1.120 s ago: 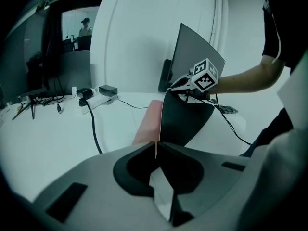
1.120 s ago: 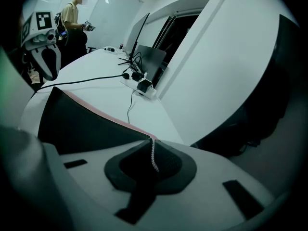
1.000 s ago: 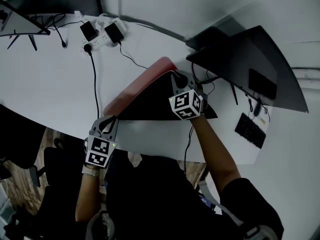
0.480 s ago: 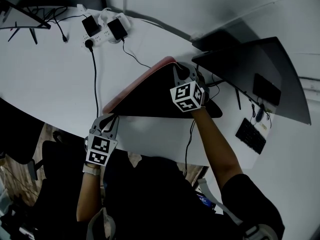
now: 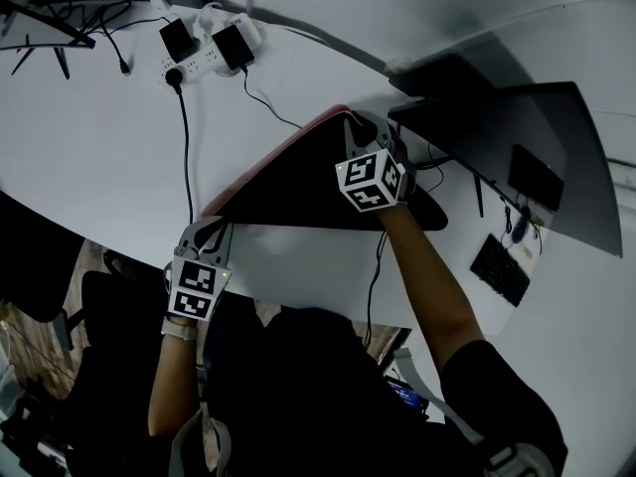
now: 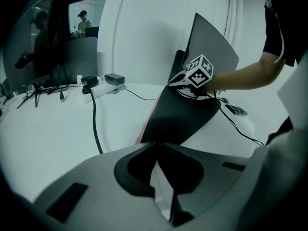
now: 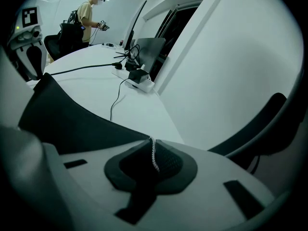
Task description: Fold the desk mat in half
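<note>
The desk mat [image 5: 298, 182], black underneath with a red upper face showing along its raised edge, is lifted off the white desk [image 5: 99, 167] between both grippers. My left gripper [image 5: 207, 229] is shut on the mat's near left corner by the desk's front edge. In the left gripper view the black mat [image 6: 178, 114] runs away from the closed jaws of that gripper [image 6: 156, 148]. My right gripper [image 5: 360, 127] is shut on the mat's far corner, held higher. In the right gripper view the stitched mat edge [image 7: 153, 153] sits pinched between the jaws and the mat [image 7: 72, 119] sags away to the left.
A power strip [image 5: 204, 53] with adapters lies at the back left, its black cable [image 5: 186, 147] crossing the desk. Dark monitors [image 5: 497, 137] stand right of the mat, with cables and a small keyboard [image 5: 500, 266] nearby. A person [image 7: 89, 13] stands far off.
Both grippers have come down a little with the mat still held. The right one has shifted across the desk, and the raised red edge now hangs lower and flatter.
</note>
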`<state>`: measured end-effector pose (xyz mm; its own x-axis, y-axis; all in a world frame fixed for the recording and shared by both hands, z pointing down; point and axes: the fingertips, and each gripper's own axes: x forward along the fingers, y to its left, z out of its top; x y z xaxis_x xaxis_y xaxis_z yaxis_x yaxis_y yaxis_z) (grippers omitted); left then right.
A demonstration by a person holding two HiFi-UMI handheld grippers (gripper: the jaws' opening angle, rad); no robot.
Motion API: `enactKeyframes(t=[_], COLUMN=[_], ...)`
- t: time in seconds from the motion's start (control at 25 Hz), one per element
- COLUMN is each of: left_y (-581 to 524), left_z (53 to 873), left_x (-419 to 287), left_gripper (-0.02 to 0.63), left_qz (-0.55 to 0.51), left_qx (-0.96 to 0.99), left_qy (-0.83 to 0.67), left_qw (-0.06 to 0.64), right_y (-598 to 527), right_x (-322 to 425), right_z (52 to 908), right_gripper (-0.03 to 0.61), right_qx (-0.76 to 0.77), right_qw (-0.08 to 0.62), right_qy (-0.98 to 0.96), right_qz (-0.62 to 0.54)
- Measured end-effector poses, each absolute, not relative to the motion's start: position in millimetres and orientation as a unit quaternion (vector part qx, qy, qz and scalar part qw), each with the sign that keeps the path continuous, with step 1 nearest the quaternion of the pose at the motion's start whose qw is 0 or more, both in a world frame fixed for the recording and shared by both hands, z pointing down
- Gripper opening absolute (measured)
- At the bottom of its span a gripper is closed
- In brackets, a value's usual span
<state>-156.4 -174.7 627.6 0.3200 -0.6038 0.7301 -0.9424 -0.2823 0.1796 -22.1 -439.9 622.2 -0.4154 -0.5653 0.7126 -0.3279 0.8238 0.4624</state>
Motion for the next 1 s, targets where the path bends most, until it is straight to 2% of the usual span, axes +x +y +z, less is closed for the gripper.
enactKeyframes(t=[0.76,1.0], left_y=[-195.7,-196.7], left_z=[641.7,644.2], left_x=[-164.6,-165.3], left_gripper=[0.009,0.009], left_qz=[0.269,0.260], left_qx=[0.742,0.742], left_qy=[-0.521,-0.520], left_qw=[0.323,0.333], right_y=[-459.8,-462.7], right_x=[-29.0,-29.0], right_z=[641.5,642.7], right_gripper=[0.040,0.071], right_qx=[0.282,0.285], right_qw=[0.477,0.480], right_qy=[-0.825,-0.823], right_qz=[-0.111,-0.108])
